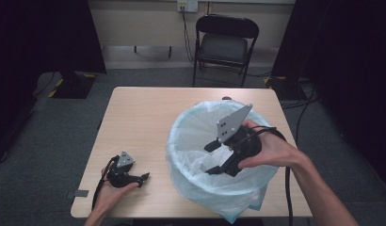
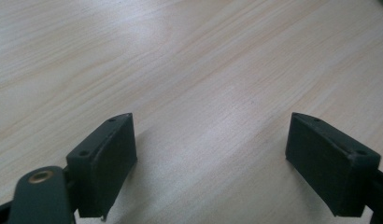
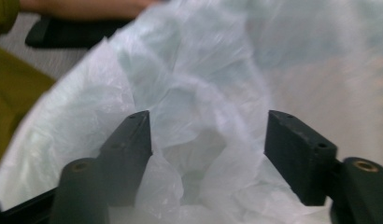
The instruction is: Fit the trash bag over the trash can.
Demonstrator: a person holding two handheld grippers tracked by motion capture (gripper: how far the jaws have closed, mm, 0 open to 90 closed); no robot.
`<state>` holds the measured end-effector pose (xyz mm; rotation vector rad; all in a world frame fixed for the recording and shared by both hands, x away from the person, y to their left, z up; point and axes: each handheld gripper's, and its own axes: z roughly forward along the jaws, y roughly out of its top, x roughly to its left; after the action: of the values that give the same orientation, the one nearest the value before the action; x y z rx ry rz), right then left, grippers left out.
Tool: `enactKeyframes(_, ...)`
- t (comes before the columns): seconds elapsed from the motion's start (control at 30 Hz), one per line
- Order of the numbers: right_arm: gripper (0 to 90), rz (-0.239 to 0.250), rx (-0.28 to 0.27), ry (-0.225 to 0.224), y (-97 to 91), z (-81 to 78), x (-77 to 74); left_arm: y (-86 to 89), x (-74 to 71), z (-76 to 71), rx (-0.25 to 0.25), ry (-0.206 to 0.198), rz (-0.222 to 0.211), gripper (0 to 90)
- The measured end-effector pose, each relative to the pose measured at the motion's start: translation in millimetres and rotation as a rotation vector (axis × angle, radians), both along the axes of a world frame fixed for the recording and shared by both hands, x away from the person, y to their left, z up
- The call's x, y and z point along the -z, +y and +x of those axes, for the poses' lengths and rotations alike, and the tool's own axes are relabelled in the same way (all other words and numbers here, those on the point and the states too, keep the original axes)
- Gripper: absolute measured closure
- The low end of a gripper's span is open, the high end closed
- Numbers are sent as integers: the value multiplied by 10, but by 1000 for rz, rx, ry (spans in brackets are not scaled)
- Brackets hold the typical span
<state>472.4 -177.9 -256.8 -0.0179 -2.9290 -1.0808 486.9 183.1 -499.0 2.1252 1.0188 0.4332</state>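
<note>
A round bin lined with a pale, thin plastic bag (image 1: pixel 181 127) stands on the right half of the wooden table (image 1: pixel 144 113). My right gripper (image 1: pixel 211 158) hangs over the bin's mouth, pointing left into it, jaws open with nothing between them. In the right gripper view the crumpled bag lining (image 3: pixel 189 84) lies beyond the open right gripper (image 3: pixel 208 149), apart from its pads. My left gripper (image 1: pixel 145 178) rests on the table near the front left corner, open and empty. In the left gripper view, bare wood (image 2: pixel 189 56) shows between the spread jaws of the left gripper (image 2: pixel 210 158).
A black folding chair (image 1: pixel 226 42) stands behind the table's far edge. A black cable (image 1: pixel 289 188) trails from the right gripper past the table's right edge. Loose bag plastic (image 1: pixel 247 207) spills over the bin's side at the front edge. Dark curtains flank the room.
</note>
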Motion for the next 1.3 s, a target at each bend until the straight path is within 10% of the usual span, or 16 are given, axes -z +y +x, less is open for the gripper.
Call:
enactKeyframes(0.73, 327, -496, 30, -12, 424, -10, 778, 0, 1, 1, 1, -1, 1, 157)
enactKeyframes(1.1, 322, -593, 6, -29, 475, -19, 936, 0, 3, 0, 0, -4, -2, 156)
enactKeyframes(1.3, 295, -506, -5, -108, 477, 2, 792, 10, 10, -9, 1, -11, -4, 156)
